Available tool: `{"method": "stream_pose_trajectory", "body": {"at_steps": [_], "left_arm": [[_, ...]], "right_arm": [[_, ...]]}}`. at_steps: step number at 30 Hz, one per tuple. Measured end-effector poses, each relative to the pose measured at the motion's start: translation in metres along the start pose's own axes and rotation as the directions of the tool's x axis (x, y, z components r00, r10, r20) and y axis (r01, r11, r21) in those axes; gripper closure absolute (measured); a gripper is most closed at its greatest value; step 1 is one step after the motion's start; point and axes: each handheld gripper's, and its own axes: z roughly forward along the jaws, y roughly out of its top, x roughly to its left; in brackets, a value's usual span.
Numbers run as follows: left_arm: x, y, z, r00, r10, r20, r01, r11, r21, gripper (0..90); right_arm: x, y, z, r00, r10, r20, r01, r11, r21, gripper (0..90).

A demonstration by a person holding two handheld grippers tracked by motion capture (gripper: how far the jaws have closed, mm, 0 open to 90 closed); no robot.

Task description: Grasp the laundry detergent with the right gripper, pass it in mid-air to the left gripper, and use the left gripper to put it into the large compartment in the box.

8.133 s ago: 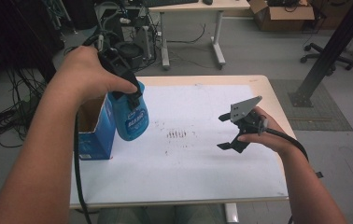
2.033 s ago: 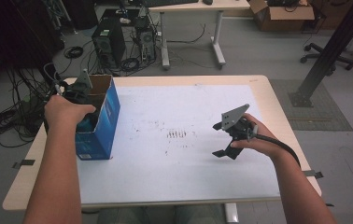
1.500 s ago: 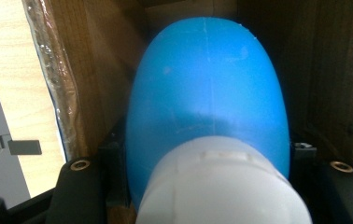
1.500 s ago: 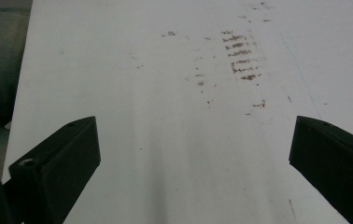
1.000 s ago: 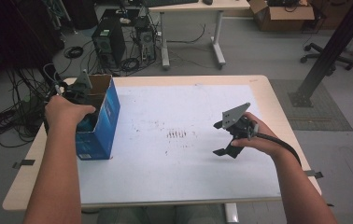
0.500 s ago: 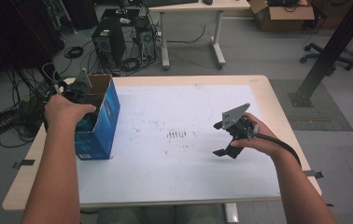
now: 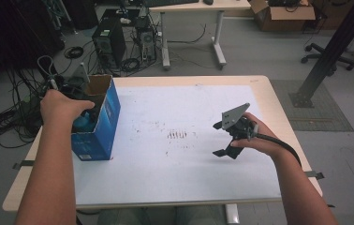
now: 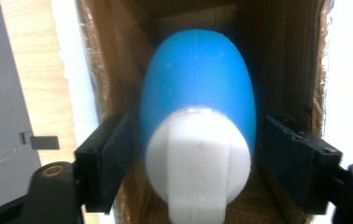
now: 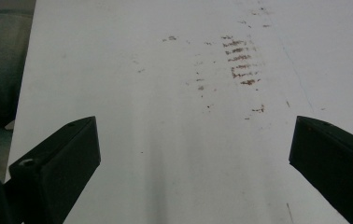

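Item: blue plastic bottle with white cap point(image 8: 197, 116), now sitting inside the open blue cardboard box point(image 7: 104, 126) at the table's point(image 7: 165, 187) left edge. I am judging placement done. My left hand-held gripper point(image 8: 198, 163) has just been opening; its jaws are flanking the bottle, seemingly clear. Withdrawal remaining. Right hand-held gripper point(image 9: 193, 154) is hovering wide open, empty.

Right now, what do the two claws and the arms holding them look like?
Both are black two-jaw tools. The left claw has blocky black pads with a round brass-coloured eyelet near the base. The right claw carries a grey three-cornered plate on top, and a thick black cable trails from it along the forearm. Both forearms are bare, with no sleeves or gloves visible.
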Motion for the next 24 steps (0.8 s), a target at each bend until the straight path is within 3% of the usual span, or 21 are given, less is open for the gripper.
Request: {"method": "stream_pose_trajectory", "body": {"at_steps": [16, 21, 24], "left_arm": [[-0.004, -0.001, -0.017, 0.9998, 0.018, -0.011, -0.018, 0.9993, -0.032, 22.2], [-0.005, -0.001, -0.022, 0.9983, 0.027, -0.052, -0.030, 0.9981, -0.053, 17.9], [-0.006, -0.001, -0.024, 0.9986, 0.038, -0.036, -0.040, 0.9980, -0.048, 16.1]], "right_arm": [[0.001, 0.003, -0.001, 1.0000, -0.007, 0.002, 0.007, 1.000, 0.001, 2.0], [0.001, 0.003, -0.001, 1.0000, -0.005, 0.006, 0.005, 1.000, 0.003, 2.0], [0.002, 0.003, -0.001, 1.0000, -0.005, 0.006, 0.005, 1.000, 0.004, 2.0]]}}
